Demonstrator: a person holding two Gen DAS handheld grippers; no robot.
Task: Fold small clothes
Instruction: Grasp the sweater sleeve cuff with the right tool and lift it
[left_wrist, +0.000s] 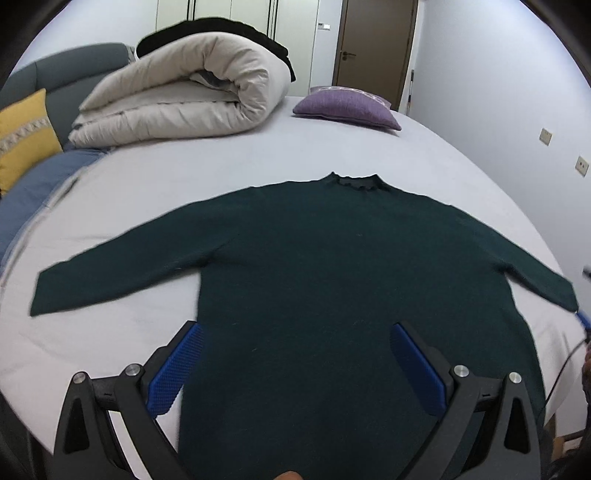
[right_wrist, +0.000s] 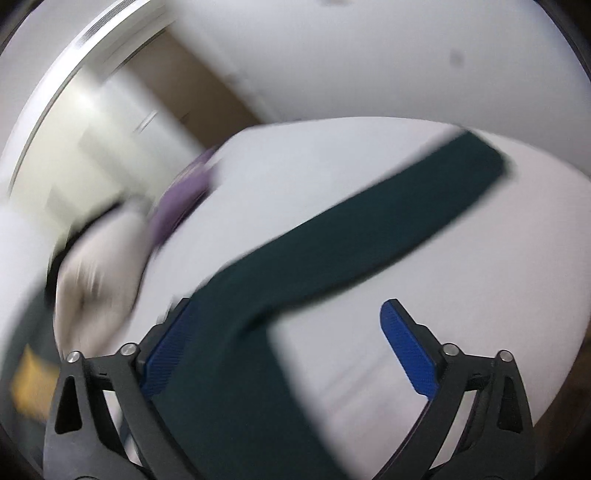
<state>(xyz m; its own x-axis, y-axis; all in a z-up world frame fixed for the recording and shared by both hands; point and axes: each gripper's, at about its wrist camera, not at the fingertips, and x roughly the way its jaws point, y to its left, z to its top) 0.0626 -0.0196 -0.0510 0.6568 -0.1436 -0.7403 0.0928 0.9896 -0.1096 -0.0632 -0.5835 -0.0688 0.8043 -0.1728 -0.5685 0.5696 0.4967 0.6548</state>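
Sweater (left_wrist: 332, 277), dark green with long sleeves, lies flat and spread out on the bed (left_wrist: 258, 155), with its bottom hem at the near edge, closest to me. My left gripper (left_wrist: 293, 363) hangs over the lower part of the sweater. Its blue pads (left_wrist: 177, 369) are wide apart and hold nothing. One pad sits over the sweater's left side edge and the other over the middle of the body. I cannot tell if they touch the cloth.

My right gripper (right_wrist: 284, 339) is over the right side of the sweater, near where the sleeve (right_wrist: 388, 221) joins the body. Its pads (right_wrist: 406, 354) are wide apart too, and empty. That picture is very blurry, so I think this gripper is moving fast.

Farther out, both sleeves stretch to the sides, and the collar (left_wrist: 354, 181) points toward the far edge of the bed. Past it are a purple pillow (left_wrist: 347, 107) and a big rolled cream blanket (left_wrist: 184, 88) near the far left corner, with a yellow cushion (left_wrist: 22, 129) at the left edge.

I think folding has not begun, because nothing is folded over yet. Next I need to bring a gripper down on a sleeve end, pinch the cloth, and lay the sleeve across the body. I must grab only the sleeve, not the sheet under it.
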